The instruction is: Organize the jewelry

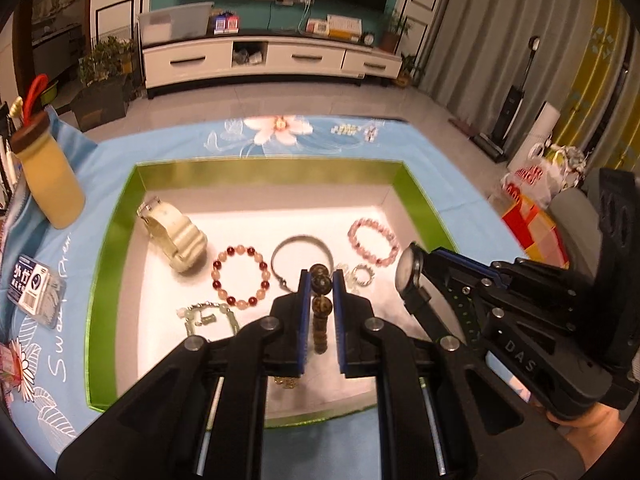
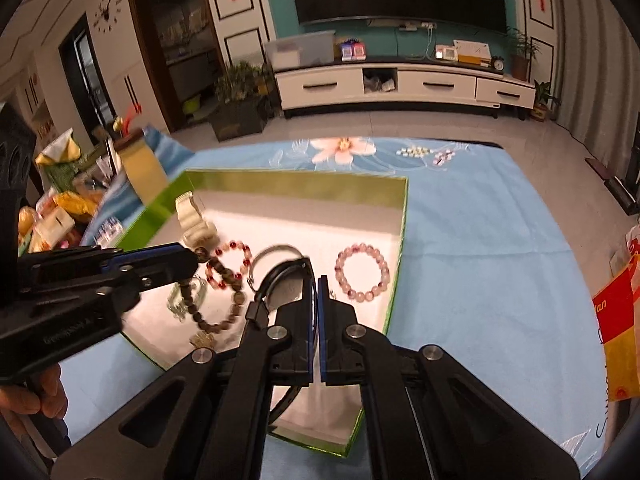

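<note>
The brown bead bracelet (image 1: 320, 304) hangs from the left tongs (image 1: 320, 280), which are squeezed tight on its beads, over the green box (image 1: 116, 240). The black watch (image 1: 410, 276) is pinched by its strap in the right tongs (image 2: 316, 280), which are closed on it, and it is over the box too. In the box, just past the left tongs, lie a silver bangle (image 1: 300, 256) and a red and pink bead bracelet (image 1: 240, 276). A pale green watch (image 1: 176, 236) sits further off to their left. A pink bead bracelet (image 2: 362, 274) lies just right of the right tongs' tips. A small silver ring piece (image 1: 362, 276) lies between the two tongs. The box rests on a blue flowered cloth (image 2: 480, 240) on the counter. A yellow bottle (image 1: 52, 184) stands far left of the left tongs.
</note>
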{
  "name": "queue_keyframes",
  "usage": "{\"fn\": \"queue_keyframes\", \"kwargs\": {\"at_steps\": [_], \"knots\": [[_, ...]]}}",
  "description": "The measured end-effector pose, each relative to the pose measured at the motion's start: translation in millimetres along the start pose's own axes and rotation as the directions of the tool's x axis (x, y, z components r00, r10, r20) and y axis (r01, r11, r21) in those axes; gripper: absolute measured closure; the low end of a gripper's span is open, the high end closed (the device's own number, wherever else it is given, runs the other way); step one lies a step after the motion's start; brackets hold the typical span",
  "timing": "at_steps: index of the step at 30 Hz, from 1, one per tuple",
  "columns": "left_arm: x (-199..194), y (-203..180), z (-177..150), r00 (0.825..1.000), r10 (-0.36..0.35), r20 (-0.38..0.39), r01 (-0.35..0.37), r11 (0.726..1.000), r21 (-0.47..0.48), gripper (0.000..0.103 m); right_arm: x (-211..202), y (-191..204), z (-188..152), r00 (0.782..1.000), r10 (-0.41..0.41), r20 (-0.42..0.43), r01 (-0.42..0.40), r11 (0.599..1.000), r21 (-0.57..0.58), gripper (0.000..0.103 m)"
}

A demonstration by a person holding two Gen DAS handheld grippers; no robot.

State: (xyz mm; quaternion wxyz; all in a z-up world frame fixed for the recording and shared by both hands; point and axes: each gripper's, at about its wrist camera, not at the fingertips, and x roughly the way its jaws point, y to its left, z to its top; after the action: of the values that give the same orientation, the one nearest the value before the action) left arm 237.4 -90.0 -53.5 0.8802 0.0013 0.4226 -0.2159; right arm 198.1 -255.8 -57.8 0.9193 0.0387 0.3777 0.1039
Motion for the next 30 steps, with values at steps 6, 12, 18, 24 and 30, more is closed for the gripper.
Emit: {"fn": "queue_keyframes", "kwargs": {"at_steps": [6, 12, 18, 24, 30], "knots": [[-2.4, 2.5, 0.9, 0.999, 0.037, -0.013, -0.037, 0.999, -0.012, 0.048, -3.5, -1.4, 2.7, 1.0, -0.019, -0.02, 0.019, 1.0, -0.001, 0.099], [-39.5, 6.7, 10.7, 0.996, 0.092, 0.0, -0.092, 0.996, -0.019, 0.01, -39.2, 6.3, 16.5, 1.0, -0.028, -0.008, 0.028, 0.999, -0.028, 0.042], [-85.8, 6.1, 30.5, 0.99, 0.144, -0.01, -0.144, 0.989, -0.026, 0.002, -78.3, 29.7, 41.7, 0.998, -0.055, -0.016, 0.053, 0.994, -0.096, 0.007], [-111.2, 12.8, 62.8, 0.967, 0.186, -0.174, -0.202, 0.976, -0.08, 0.002, -97.7, 46.9, 71.4, 0.991, -0.081, -0.106, 0.071, 0.993, -0.091, 0.001], [-138.4, 15.3, 89.2, 0.966, 0.228, -0.119, -0.237, 0.969, -0.064, 0.002, -99.4, 53.3, 96.7, 0.974, -0.08, -0.214, 0.072, 0.996, -0.044, 0.001]]}}
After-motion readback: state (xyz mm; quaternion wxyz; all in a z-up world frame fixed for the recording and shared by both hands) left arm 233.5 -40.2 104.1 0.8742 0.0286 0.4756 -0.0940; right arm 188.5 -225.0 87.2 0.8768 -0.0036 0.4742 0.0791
